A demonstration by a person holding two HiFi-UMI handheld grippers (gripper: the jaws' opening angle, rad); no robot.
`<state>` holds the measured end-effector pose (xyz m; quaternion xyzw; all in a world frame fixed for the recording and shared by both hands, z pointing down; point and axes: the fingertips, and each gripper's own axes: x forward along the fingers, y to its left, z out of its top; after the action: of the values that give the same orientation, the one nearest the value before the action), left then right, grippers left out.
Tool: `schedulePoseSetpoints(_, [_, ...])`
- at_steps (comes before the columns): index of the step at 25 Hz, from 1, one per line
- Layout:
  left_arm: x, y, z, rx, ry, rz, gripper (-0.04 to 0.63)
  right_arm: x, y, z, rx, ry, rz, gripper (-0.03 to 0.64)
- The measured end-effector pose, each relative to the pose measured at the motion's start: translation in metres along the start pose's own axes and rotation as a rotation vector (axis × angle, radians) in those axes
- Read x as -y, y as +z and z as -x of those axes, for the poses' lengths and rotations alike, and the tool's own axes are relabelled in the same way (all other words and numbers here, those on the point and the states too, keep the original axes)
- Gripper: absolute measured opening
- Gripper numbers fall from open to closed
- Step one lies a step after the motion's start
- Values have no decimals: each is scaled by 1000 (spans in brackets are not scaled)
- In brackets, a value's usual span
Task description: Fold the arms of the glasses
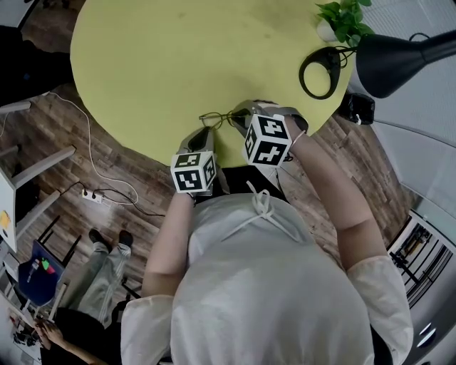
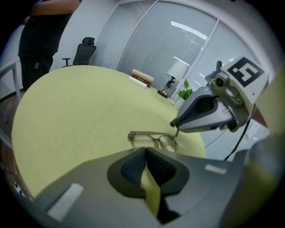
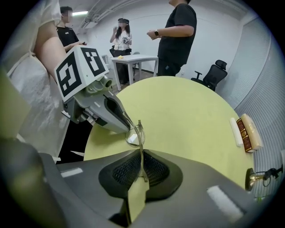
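Thin translucent-framed glasses (image 1: pixel 216 117) lie near the front edge of the round yellow-green table (image 1: pixel 178 64). In the left gripper view the glasses (image 2: pixel 153 139) stand with the lenses facing away, just past my left gripper (image 2: pixel 145 153). Its jaws are shut, and one arm of the glasses seems to run into them. My right gripper (image 3: pixel 141 171) is shut on the other arm (image 3: pixel 140 142), which rises as a thin rod between its pads. In the head view the left gripper (image 1: pixel 203 137) and right gripper (image 1: pixel 241 120) meet at the glasses from either side.
A black desk lamp (image 1: pixel 399 60), its ring-shaped base (image 1: pixel 319 71) and a small plant (image 1: pixel 345 21) stand at the table's far right. Books (image 3: pixel 247 131) lie at the far edge. Several people stand by a white table (image 3: pixel 133 60) beyond, near an office chair (image 3: pixel 213 75).
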<state>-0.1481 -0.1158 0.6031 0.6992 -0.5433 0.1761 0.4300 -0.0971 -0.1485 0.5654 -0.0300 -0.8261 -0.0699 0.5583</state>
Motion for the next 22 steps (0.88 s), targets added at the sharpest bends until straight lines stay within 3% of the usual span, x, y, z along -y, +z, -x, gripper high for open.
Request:
schedulePoseSetpoints(8, [-1, 1, -1, 4, 4, 7, 8, 0, 5, -19, -45, 28, 18, 17])
schedulePoseSetpoints(22, [-4, 2, -3, -18, -4, 14, 7, 5, 8, -34, -26, 52, -53, 12])
